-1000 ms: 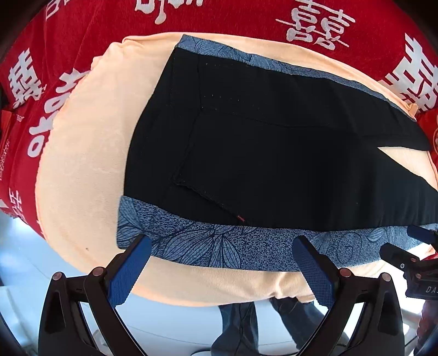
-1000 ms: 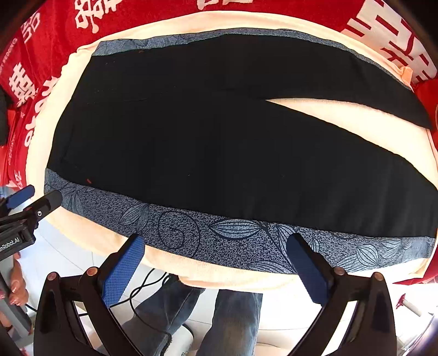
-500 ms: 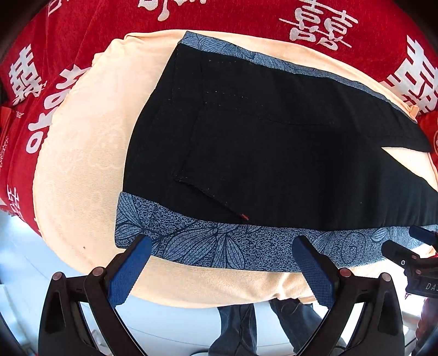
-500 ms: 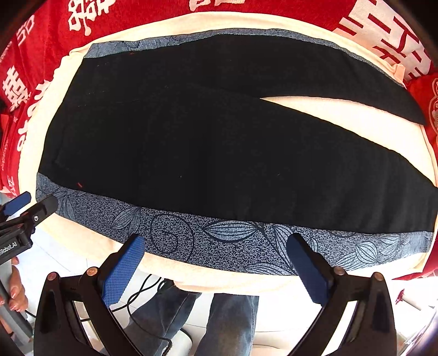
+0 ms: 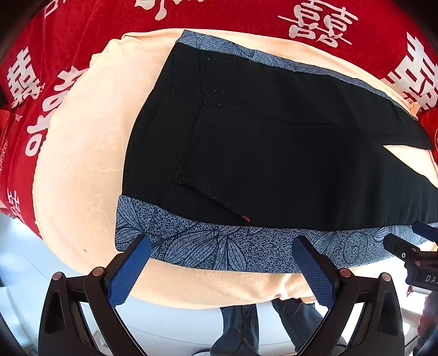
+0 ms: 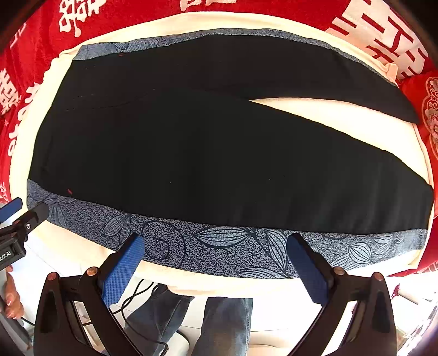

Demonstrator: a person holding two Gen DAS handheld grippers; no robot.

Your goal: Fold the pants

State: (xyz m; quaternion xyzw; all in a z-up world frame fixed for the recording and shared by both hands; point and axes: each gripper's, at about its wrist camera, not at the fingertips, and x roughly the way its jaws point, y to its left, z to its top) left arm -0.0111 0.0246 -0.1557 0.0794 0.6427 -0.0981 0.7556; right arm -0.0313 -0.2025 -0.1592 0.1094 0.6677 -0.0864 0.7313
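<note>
Black pants [image 5: 273,153] with blue leaf-patterned side stripes [image 5: 219,246] lie flat on a peach towel [image 5: 79,153], waist to the left and legs spread to the right [image 6: 219,153]. My left gripper [image 5: 221,263] is open, its blue pads just over the near stripe by the waist. My right gripper [image 6: 216,260] is open over the near stripe [image 6: 219,246] further along the leg. Each gripper's tip shows at the edge of the other's view, the right one [image 5: 410,246] and the left one [image 6: 19,216]. Neither holds cloth.
A red cloth with white characters [image 5: 246,13] covers the table beyond and beside the towel [image 6: 356,117]. The person's jeans-clad legs [image 6: 191,323] stand below the near table edge, with a cable [image 6: 137,295] on the floor.
Both grippers have moved forward and down toward the near patterned stripe of the pants. Both stay open. The pants have not moved.
</note>
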